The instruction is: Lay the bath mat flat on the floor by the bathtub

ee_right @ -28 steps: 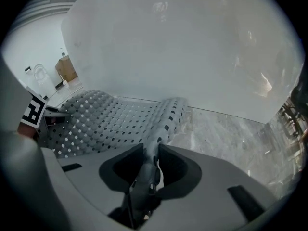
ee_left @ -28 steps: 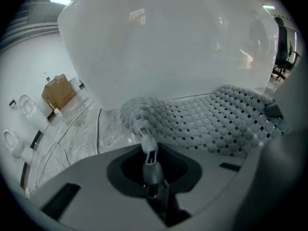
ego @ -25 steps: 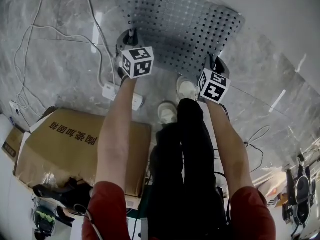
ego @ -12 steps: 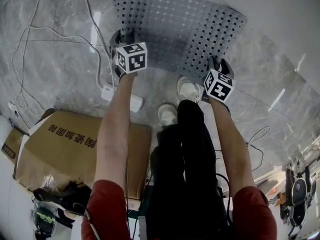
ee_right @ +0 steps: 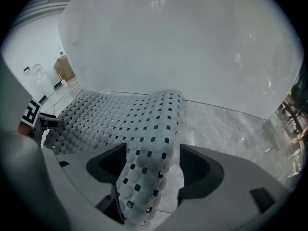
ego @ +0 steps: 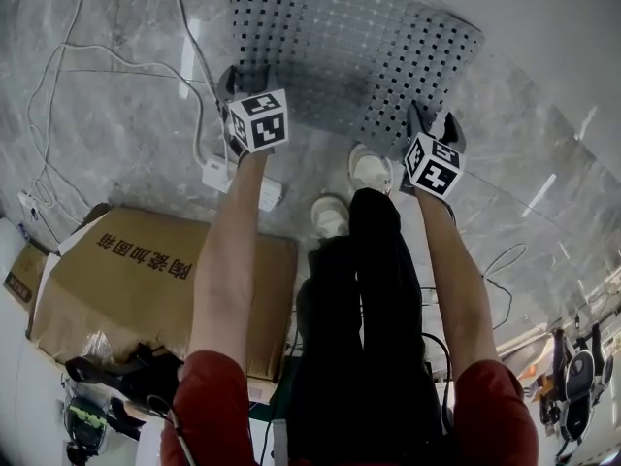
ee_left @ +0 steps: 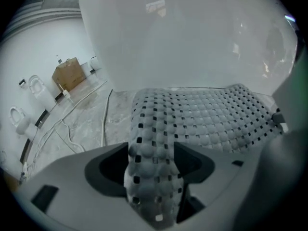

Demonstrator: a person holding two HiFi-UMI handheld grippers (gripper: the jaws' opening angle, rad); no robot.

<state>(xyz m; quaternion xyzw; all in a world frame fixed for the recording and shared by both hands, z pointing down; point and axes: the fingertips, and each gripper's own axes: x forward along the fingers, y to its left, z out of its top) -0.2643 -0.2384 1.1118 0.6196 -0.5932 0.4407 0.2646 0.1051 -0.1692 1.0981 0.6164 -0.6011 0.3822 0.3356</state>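
The grey perforated bath mat (ego: pixel 349 47) is spread on the marble floor against the white bathtub wall (ego: pixel 543 27). My left gripper (ego: pixel 247 74) is at its near left corner and my right gripper (ego: pixel 434 119) at its near right corner. In the left gripper view a raised fold of the mat (ee_left: pixel 202 119) runs between the wide jaws of the left gripper (ee_left: pixel 153 177). In the right gripper view the mat (ee_right: pixel 120 114) likewise lies loosely between the jaws of the right gripper (ee_right: pixel 151 172). Both sets of jaws have just been opening, with the mat's edge still between them.
A large cardboard box (ego: pixel 146 280) lies near left. White cables (ego: pixel 58 115) and a power strip (ego: pixel 218 175) trail over the floor left of the mat. The person's white shoes (ego: pixel 369 171) stand just short of the mat's near edge. Equipment (ego: pixel 582 377) sits at lower right.
Both grippers' jaws have spread apart at the mat's near corners. The right gripper has shifted slightly right, and the mat's near edge has settled lower toward the floor.
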